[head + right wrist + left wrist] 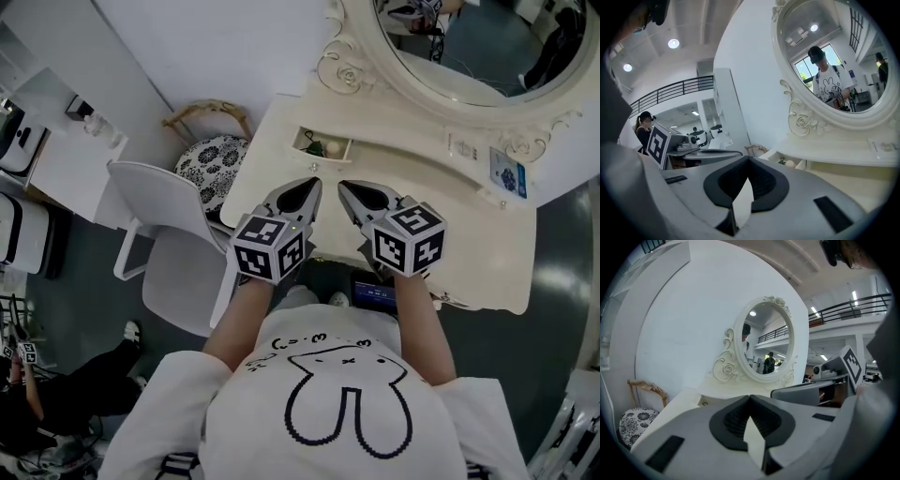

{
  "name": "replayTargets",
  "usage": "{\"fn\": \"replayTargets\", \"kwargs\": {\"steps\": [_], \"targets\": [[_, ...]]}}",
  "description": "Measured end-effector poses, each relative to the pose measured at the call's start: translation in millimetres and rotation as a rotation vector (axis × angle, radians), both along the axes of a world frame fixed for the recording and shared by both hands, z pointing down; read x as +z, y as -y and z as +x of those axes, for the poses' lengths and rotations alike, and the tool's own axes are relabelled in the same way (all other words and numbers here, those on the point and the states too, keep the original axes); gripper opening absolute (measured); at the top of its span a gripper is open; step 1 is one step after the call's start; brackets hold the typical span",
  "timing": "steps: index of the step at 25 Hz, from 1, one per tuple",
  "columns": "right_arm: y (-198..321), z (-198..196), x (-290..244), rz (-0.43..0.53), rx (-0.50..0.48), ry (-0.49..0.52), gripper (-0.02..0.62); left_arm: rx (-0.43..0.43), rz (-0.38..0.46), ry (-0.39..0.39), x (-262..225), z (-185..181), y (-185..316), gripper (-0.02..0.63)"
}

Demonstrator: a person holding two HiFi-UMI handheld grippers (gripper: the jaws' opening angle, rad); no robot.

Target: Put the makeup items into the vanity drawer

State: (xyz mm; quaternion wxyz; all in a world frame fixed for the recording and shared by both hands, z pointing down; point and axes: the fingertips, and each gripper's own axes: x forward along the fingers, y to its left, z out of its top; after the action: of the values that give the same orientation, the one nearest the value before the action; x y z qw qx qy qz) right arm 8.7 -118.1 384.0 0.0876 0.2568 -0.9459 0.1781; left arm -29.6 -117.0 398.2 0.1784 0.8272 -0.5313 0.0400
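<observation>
Cream-white vanity bench with carved scrolls and an oval mirror, seen from above; white wall behind, dark grey floor around. Legible writing: none. A blue-and-white card on the bench's right end carries print too small to read, as does a pale label near it. Each tool bears a cube of black-and-white square markers. The person's white T-shirt shows an outlined rabbit.

The small drawer at the bench's back left stands open, with small items inside, one green, another pale and round. The left tool and right tool hang side by side over the bench's near part, apart from the drawer, each with jaws pressed together on nothing.

A white chair and a patterned cushioned stool stand at the bench's left. The mirror reflects a hall with ceiling lights.
</observation>
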Motion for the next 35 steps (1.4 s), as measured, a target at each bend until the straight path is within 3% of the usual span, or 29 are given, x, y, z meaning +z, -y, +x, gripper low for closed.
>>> {"fn": "replayTargets", "kwargs": {"steps": [9,14,19,35], "targets": [[-14.5,-6.4,-6.6,0.092,0.063,-0.035,-0.003,0.046,0.05,0.008,-13.2,2.2,-10.7,0.008],[-25.3,-2.1,-17.4,0.229,0.153,-0.109,-0.003,0.079,0.095,0.006,-27.9,6.9,-21.3,0.008],[-37.6,2.0,-25.4,0.268,0.212,-0.104,-0.003,0.122,0.145,0.027,-35.3,15.3,-32.1,0.008],[-52.6,-5.9,-46.1,0.366,0.216,-0.099,-0.003,0.15,0.201,0.032,-45.2,13.0,-45.3,0.008]]}}
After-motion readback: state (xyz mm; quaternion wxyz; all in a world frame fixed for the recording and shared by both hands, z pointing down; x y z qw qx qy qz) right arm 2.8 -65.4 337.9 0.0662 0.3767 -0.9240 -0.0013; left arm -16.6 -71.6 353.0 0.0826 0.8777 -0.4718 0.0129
